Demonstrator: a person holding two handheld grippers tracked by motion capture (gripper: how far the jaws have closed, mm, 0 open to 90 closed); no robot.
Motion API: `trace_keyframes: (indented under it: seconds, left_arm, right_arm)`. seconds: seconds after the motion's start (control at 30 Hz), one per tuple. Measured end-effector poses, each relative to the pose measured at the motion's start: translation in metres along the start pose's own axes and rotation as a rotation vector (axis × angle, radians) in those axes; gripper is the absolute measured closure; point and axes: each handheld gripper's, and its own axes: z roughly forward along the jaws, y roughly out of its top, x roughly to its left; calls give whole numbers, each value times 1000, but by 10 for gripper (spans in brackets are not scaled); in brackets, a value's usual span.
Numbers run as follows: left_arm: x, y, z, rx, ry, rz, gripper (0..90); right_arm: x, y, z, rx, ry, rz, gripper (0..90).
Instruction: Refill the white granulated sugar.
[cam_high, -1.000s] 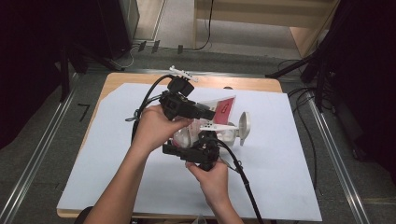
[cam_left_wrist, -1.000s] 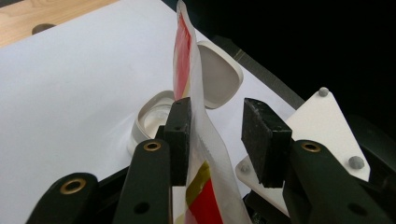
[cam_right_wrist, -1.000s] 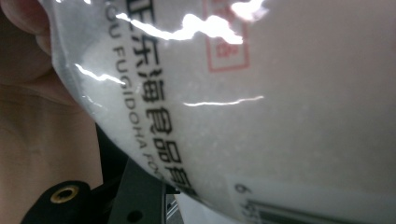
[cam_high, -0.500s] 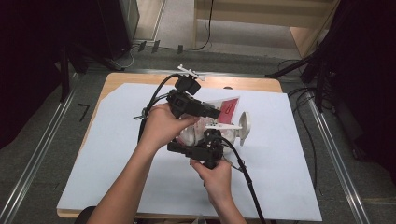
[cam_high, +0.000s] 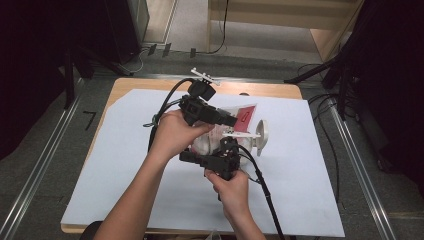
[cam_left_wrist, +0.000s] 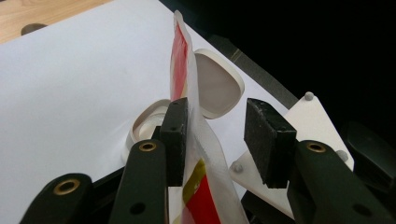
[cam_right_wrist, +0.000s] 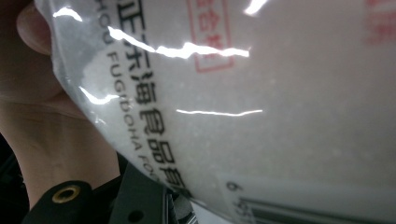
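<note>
Left gripper view: we see the bag (cam_left_wrist: 191, 140) betw. the left hand-held gripper (cam_left_wrist: 224, 140) jaws, touching one pad only, jaws part open. Bag's clear w/ red print, white grains, held above counter (cam_high: 310, 190). Right hand-held gripper (cam_high: 220, 157) presses against it; can't tell grip.

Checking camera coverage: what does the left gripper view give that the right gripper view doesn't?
Left gripper view: the bag edge-on between the left gripper's jaws, one pad touching it, the other apart; behind, a white container and its lid on the white sheet.
Right gripper view: the bag's face close up, with black print, a red stamp, a barcode, and a hand beside it.
Both: the same bag.
</note>
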Motion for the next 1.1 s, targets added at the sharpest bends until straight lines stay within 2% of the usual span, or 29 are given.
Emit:
trace_keyframes:
  seconds: [0.3, 0.47, 0.77, 0.87, 1.1]
  left_arm:
    - [-2, -1, -1, -12, 14, 6, 610]
    - [-3, 0, -3, -14, 8, 7, 604]
    - [-2, -1, -4, -7, 5, 9, 595]
    - [-1, -1, -5, -8, -4, -4, 586]
    - [0, -1, -4, -3, -4, -5, 584]
  right_arm:
    - [-2, 2, 1, 6, 16, -12, 638]
    - [1, 2, 0, 7, 7, -13, 638]
    - [2, 1, 1, 10, 19, -7, 638]
    - [3, 1, 1, 7, 21, -5, 638]
    - [3, 1, 0, 9, 9, -16, 639]
